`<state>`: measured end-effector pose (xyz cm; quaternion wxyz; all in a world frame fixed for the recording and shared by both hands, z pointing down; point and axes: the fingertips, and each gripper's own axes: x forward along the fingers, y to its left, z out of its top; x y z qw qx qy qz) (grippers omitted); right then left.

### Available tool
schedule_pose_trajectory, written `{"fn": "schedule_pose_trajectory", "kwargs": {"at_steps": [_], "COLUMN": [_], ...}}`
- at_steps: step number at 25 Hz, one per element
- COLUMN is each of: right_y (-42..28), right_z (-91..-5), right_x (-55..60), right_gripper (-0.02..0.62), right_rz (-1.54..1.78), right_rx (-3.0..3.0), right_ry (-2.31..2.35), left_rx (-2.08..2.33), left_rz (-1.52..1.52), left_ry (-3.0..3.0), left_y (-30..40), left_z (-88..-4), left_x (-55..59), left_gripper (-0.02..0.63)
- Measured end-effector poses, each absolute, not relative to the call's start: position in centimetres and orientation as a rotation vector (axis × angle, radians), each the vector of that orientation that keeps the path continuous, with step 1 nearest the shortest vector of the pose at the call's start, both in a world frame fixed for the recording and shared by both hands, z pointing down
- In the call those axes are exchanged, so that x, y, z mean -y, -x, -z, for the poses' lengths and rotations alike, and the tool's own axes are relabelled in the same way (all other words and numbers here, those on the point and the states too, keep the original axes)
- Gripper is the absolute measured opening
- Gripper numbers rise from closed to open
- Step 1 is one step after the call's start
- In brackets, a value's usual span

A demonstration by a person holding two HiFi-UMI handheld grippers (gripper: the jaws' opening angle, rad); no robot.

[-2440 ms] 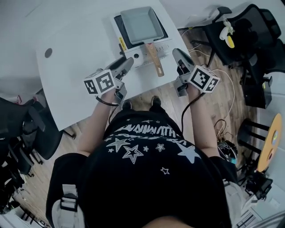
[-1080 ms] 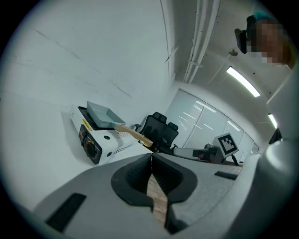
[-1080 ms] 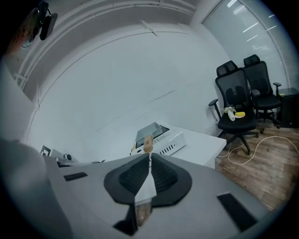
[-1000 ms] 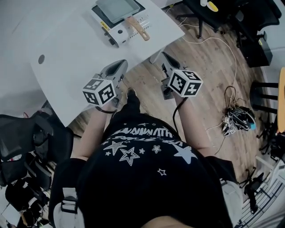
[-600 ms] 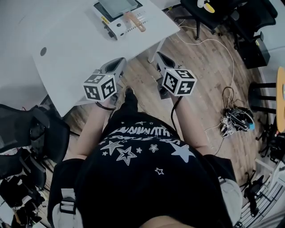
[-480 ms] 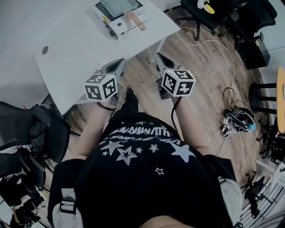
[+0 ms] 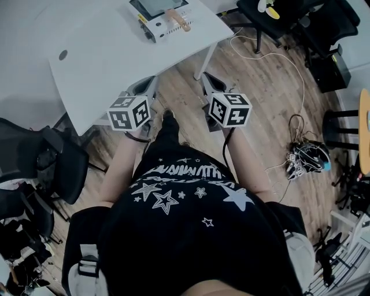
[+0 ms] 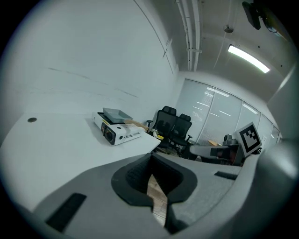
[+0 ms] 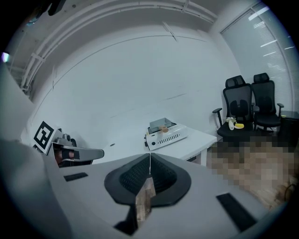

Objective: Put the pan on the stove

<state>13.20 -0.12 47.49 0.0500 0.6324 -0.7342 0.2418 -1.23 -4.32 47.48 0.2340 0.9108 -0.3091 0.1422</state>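
Pan [image 7: 153,6] on stove [image 7: 164,30], white table [image 7: 115,63]; wood floor [image 7: 260,87].

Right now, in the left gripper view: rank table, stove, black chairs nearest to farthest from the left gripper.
1. Table, just ahead and to the left of the left gripper.
2. Stove, at the table's far end.
3. Black chairs, beyond the table, right of the stove.

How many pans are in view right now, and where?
1. The pan sits on the stove near the table's corner. Others could be hidden outside the views.
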Motion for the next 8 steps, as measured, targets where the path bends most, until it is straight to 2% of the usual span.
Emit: {"fn": "schedule_pose_trajectory", "kwargs": {"at_steps": [8], "right_y": [-12.8], "right_z": [-48.1], "right_x": [-2.1], "right_gripper": [0.009], "right_rz": [-0.759], "right_rx": [2.205], "right_ry": [-1.903], "left_rx": [0.897], "left_rz": [-0.443], "left_ry": [-2.512], "left_y": [2.0], "left_z": [-47.7], "left_x": [2.0], "left_gripper": [0.008]}}
